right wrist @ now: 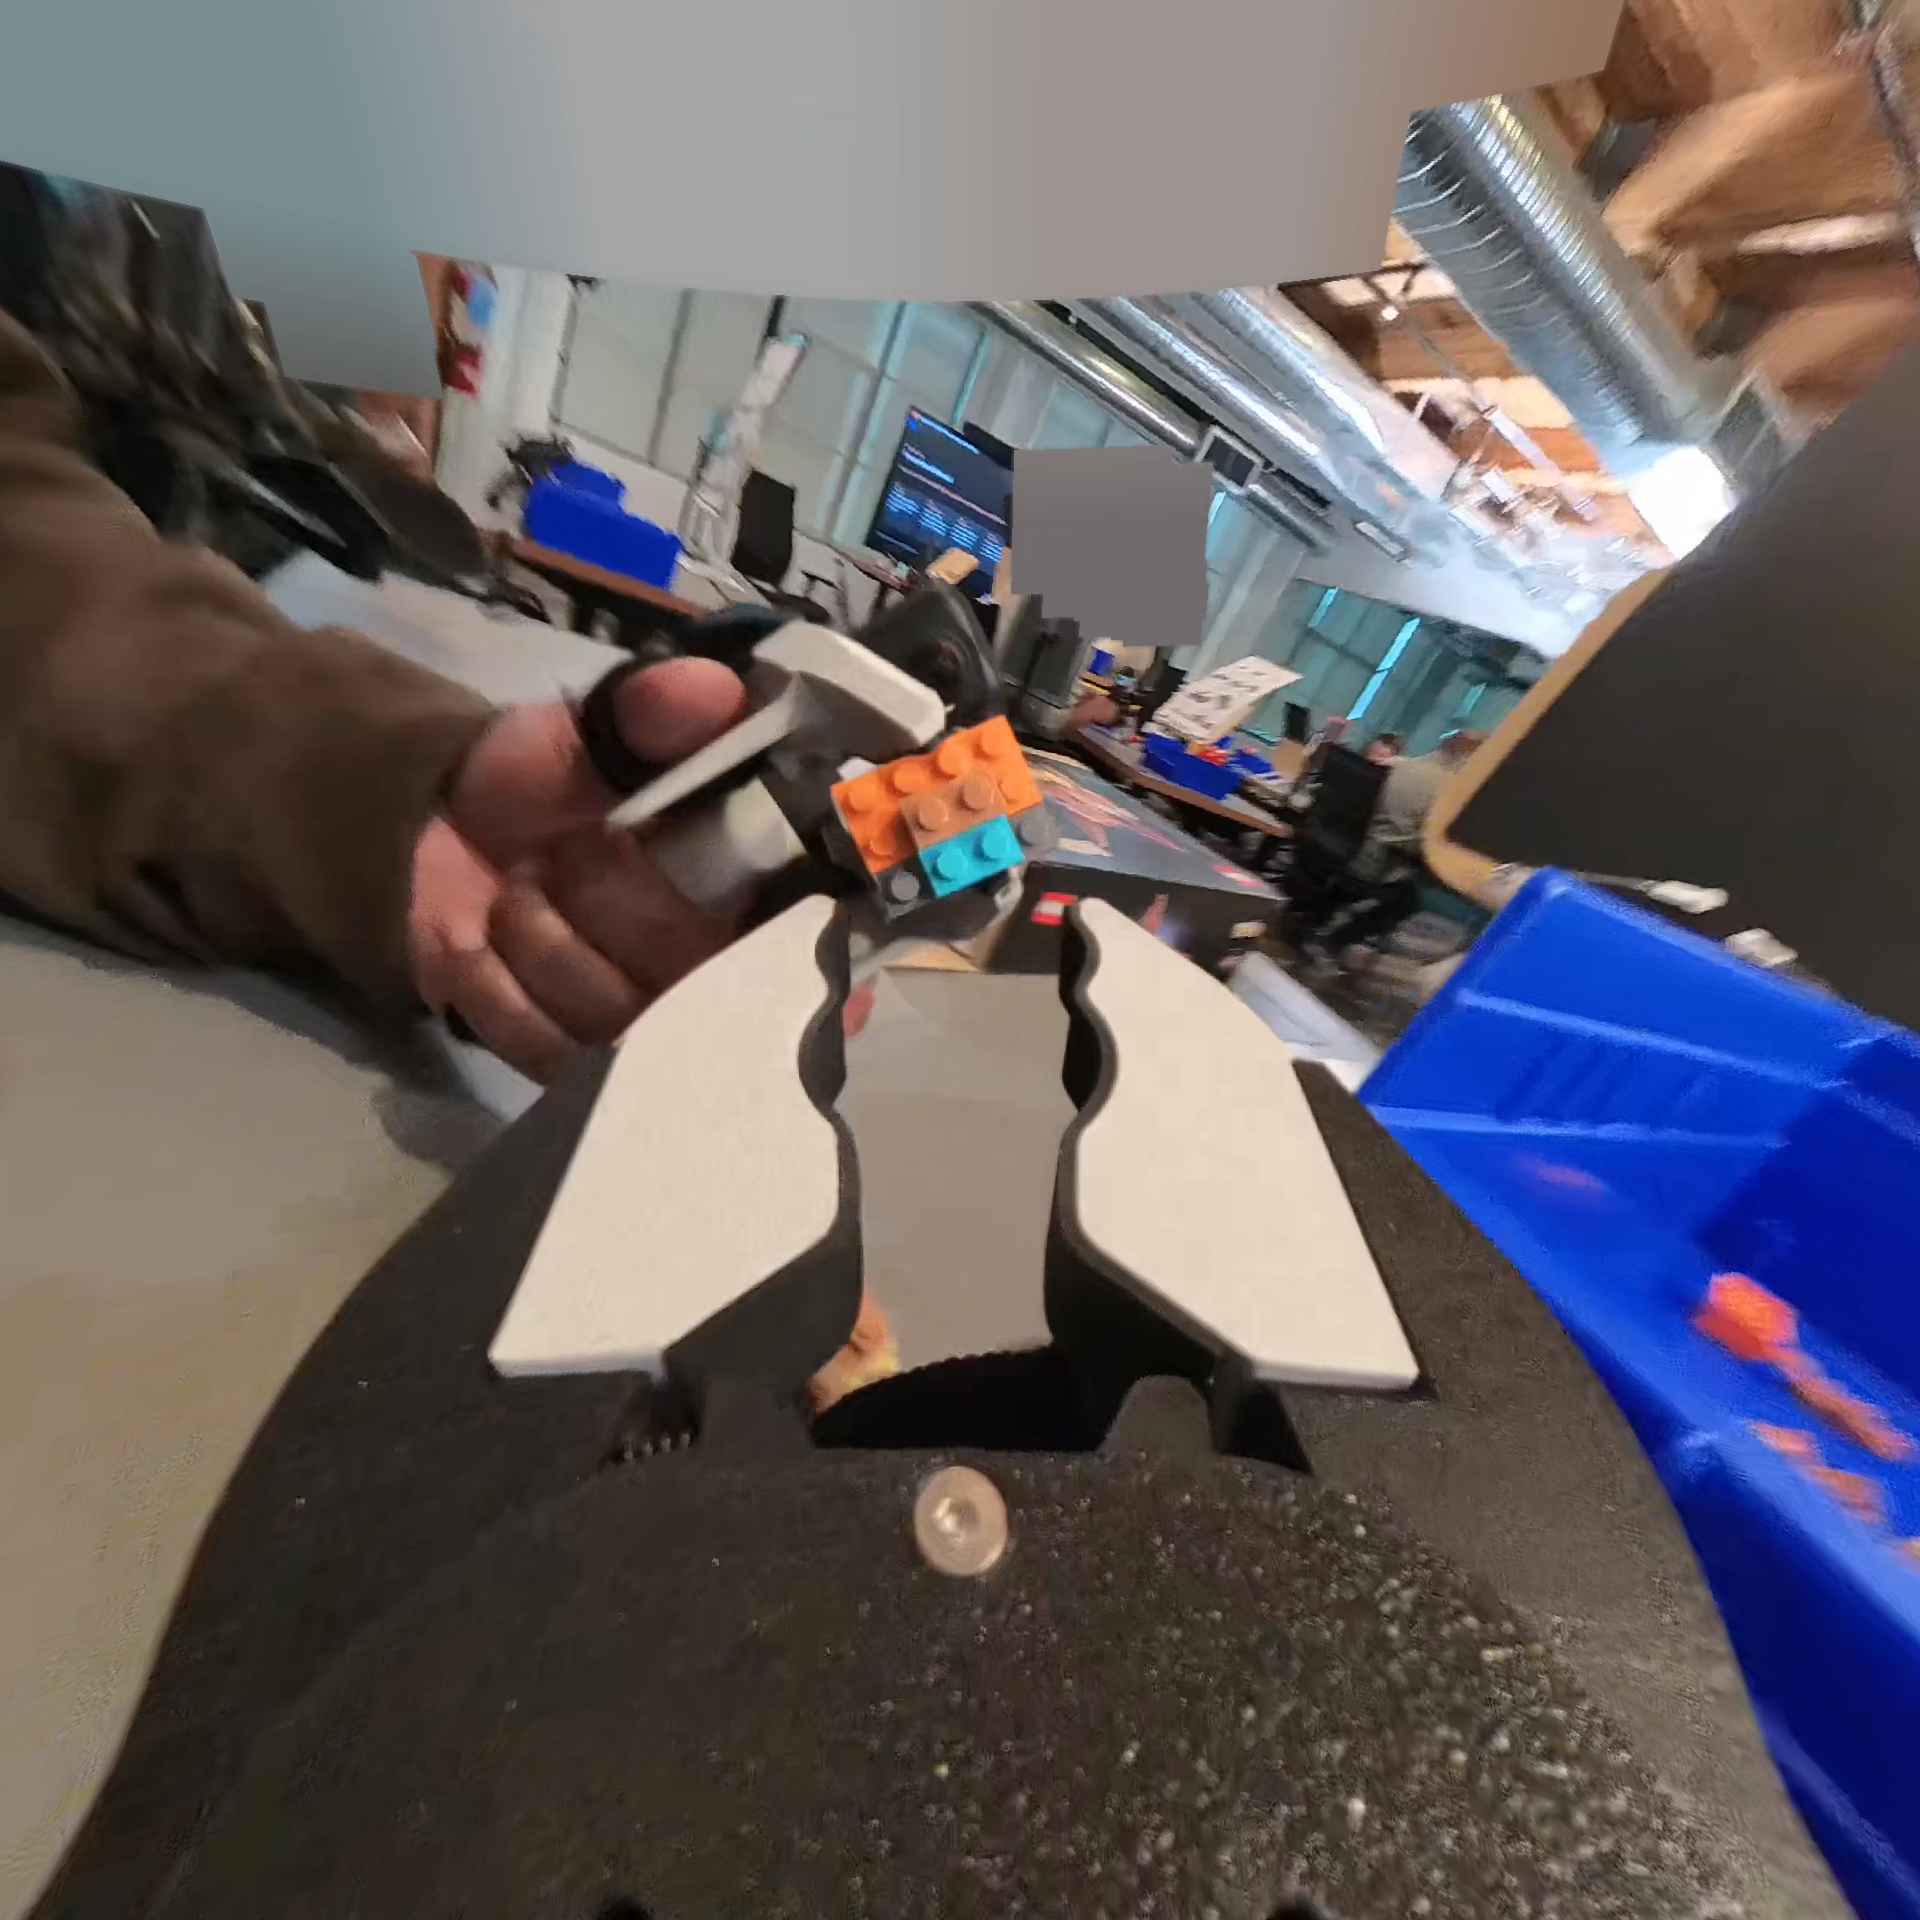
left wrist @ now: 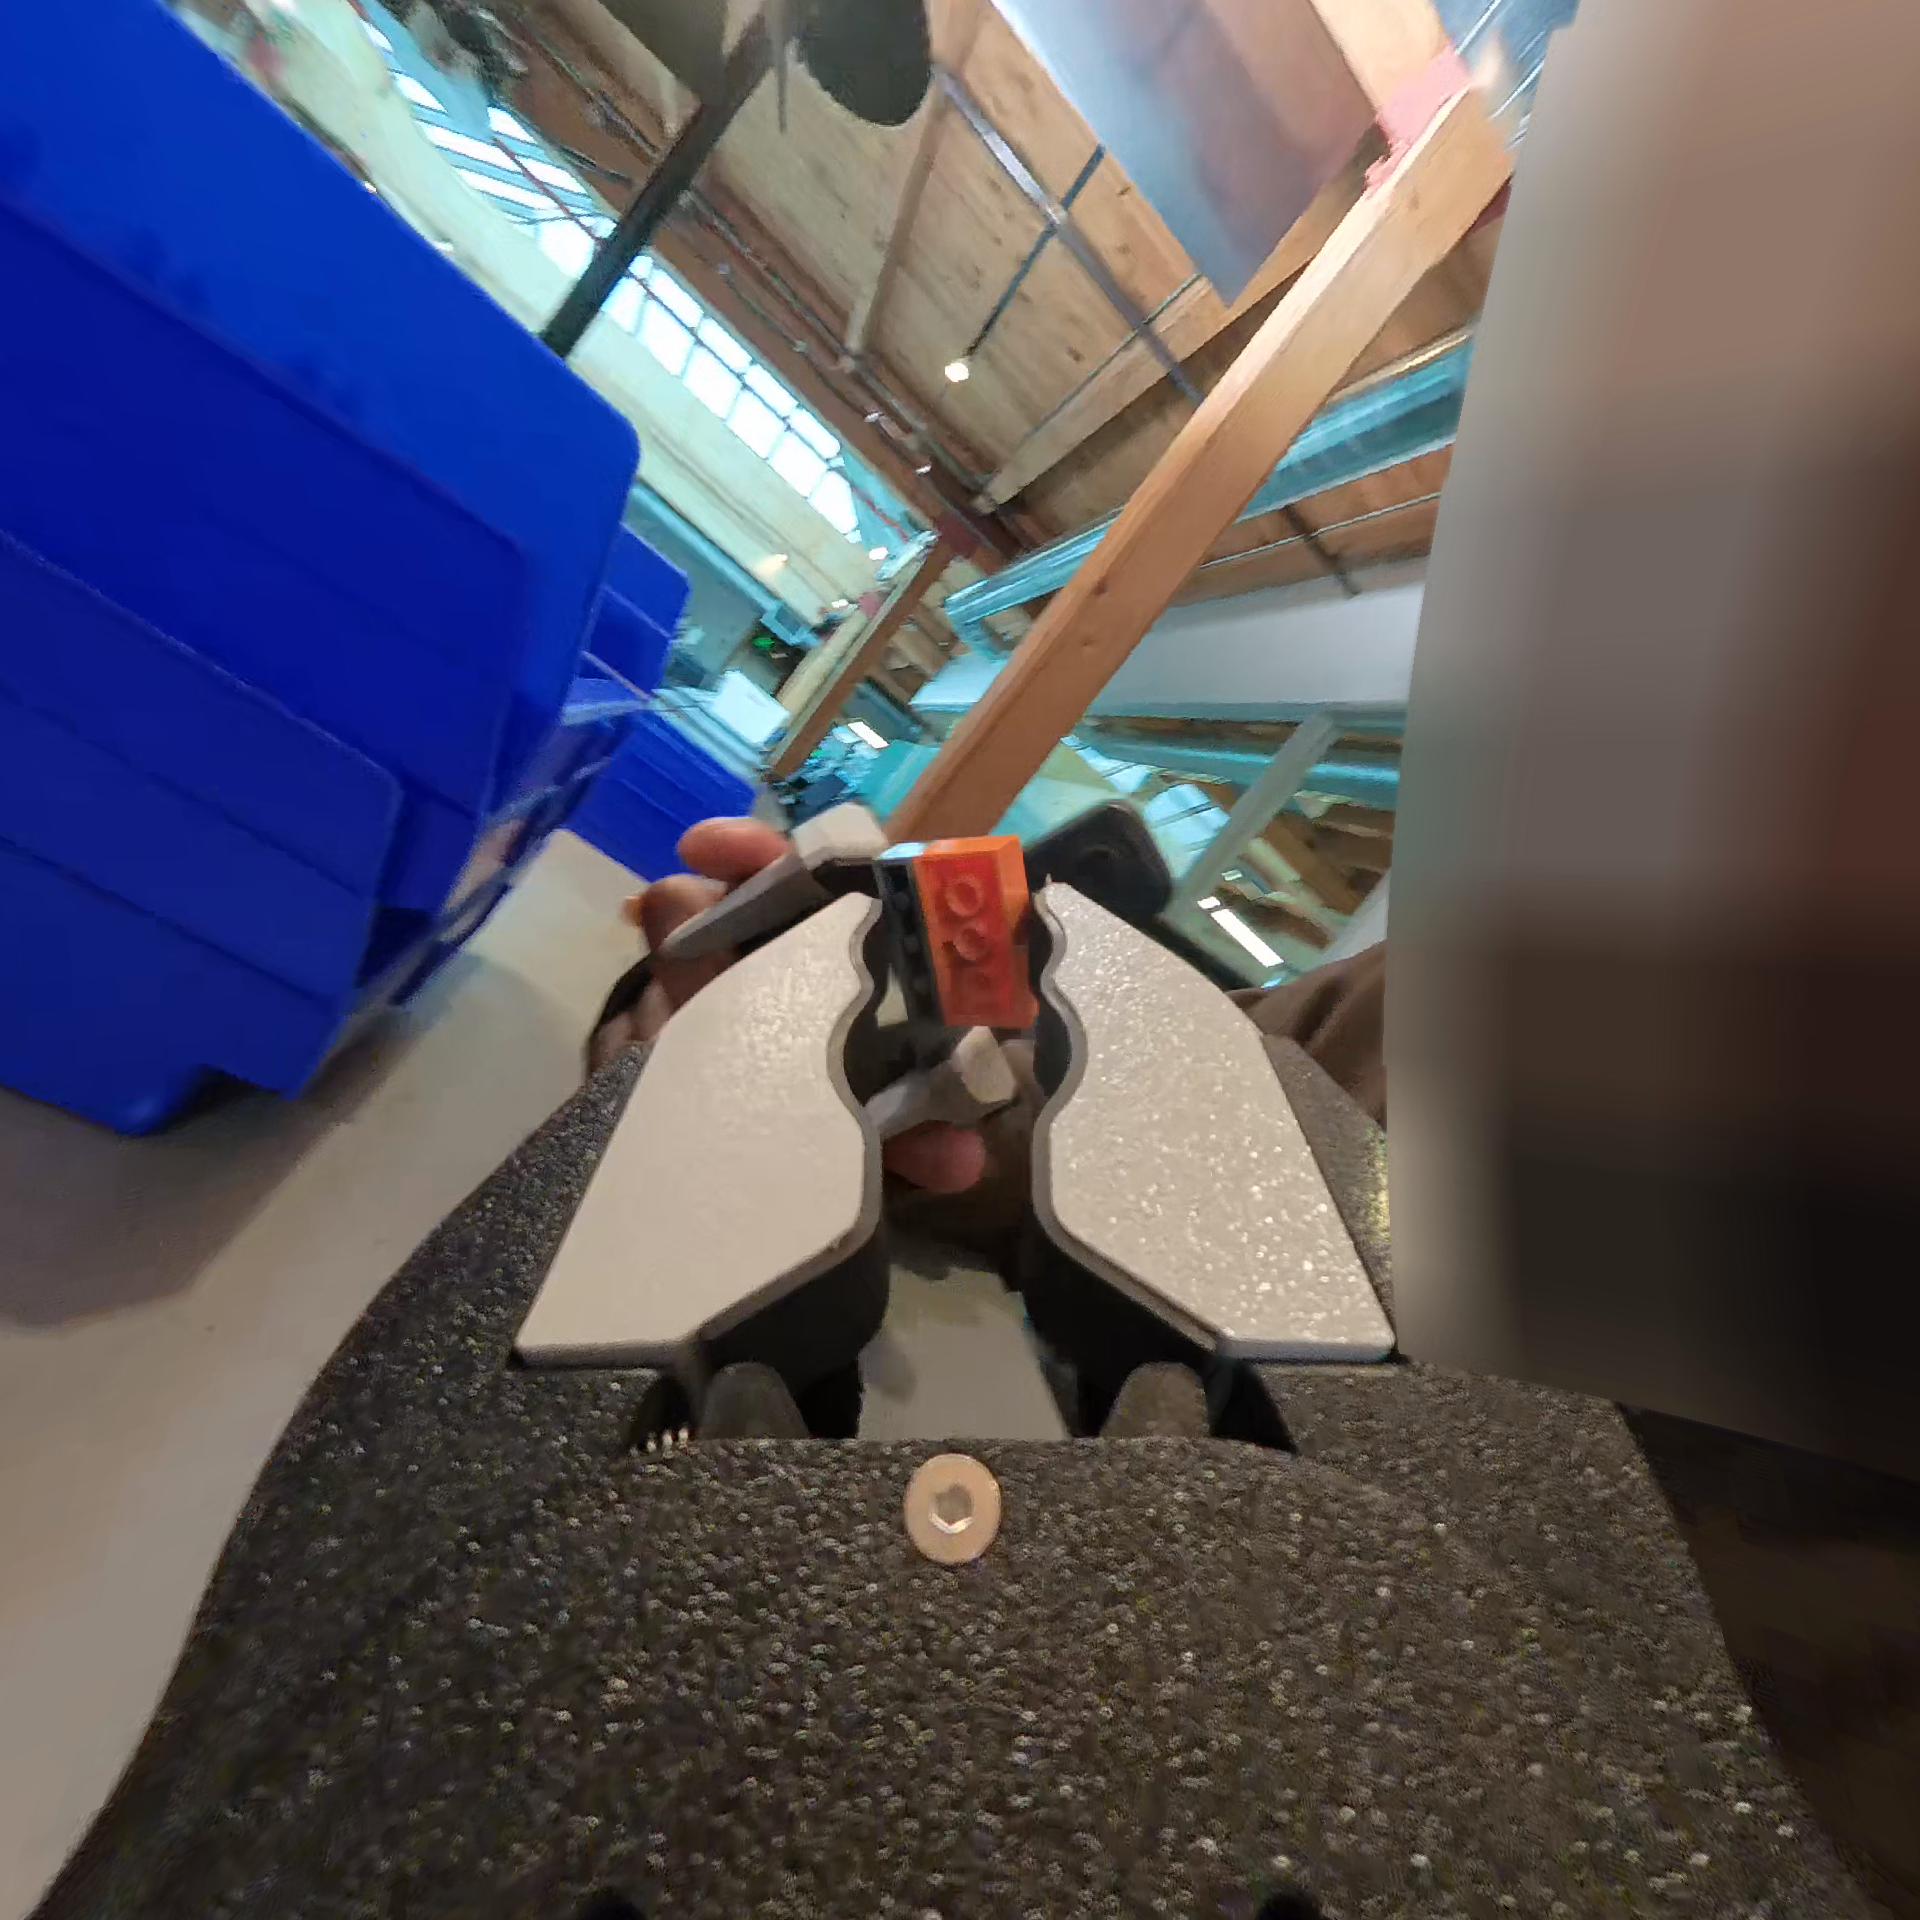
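Pinching the brick stack [left wrist: 961, 930], left gripper [left wrist: 954, 935] holds it aloft above the bench [left wrist: 208, 1299]; right gripper [right wrist: 951, 940] spread, just short. Light, rigid, slick; grip flat sides.

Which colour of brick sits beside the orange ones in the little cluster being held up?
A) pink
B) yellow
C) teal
C: the right wrist view shows a teal brick just below the orange bricks, in the cluster that the left hand-held gripper pinches.
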Motion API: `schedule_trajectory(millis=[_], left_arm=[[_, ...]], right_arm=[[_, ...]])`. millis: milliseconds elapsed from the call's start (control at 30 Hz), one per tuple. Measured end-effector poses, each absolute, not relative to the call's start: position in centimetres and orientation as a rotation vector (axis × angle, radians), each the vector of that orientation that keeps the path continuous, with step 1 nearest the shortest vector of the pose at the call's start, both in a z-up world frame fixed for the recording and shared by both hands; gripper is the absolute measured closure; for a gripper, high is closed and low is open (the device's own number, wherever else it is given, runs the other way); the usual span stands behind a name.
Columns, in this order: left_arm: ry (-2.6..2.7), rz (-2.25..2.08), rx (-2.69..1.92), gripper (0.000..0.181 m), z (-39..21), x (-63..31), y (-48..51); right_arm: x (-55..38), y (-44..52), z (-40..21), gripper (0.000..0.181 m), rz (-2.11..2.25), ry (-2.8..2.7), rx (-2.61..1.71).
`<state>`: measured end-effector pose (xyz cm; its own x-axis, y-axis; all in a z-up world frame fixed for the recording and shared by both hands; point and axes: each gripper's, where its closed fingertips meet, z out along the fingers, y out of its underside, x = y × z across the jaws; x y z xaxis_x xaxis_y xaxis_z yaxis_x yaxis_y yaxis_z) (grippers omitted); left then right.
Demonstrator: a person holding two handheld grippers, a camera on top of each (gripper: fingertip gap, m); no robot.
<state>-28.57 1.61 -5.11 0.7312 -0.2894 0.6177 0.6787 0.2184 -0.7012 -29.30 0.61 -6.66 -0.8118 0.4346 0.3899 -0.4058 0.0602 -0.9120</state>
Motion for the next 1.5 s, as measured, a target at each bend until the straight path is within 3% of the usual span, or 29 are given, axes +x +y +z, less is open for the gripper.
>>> schedule_trajectory(millis=[233, 600, 833, 967, 1100, 1167, 1500], left_arm=[[-0.377, -0.379, -1.411, 0.156, -6.6, -29.6, 1.5], [-0.36, -0.269, -1.553, 0.156, -8.7, -29.9, 2.1], [-0.368, -0.383, -1.512, 0.155, -8.5, -29.6, 2.1], [-0.395, -0.606, -1.439, 0.144, -8.6, -29.1, 2.0], [-0.374, -0.723, -1.391, 0.146, -8.5, -28.4, 2.1], [-0.354, -0.738, -1.367, 0.155, -8.2, -28.1, 2.0], [-0.334, -0.653, -1.353, 0.156, -7.8, -28.5, 1.9]], right_arm=[[-29.7, 1.3, -7.0, 0.15, 1.327, -1.651, 0.233], [-29.5, 1.0, -8.8, 0.157, 1.201, -1.721, 0.33], [-29.3, 1.0, -8.8, 0.159, 1.242, -1.739, 0.321], [-28.6, 0.7, -8.5, 0.159, 1.348, -1.75, 0.317], [-28.1, 0.4, -8.6, 0.159, 1.366, -1.758, 0.338], [-28.0, 0.3, -8.7, 0.159, 1.362, -1.759, 0.339], [-28.4, 0.4, -8.2, 0.165, 1.353, -1.73, 0.293]])
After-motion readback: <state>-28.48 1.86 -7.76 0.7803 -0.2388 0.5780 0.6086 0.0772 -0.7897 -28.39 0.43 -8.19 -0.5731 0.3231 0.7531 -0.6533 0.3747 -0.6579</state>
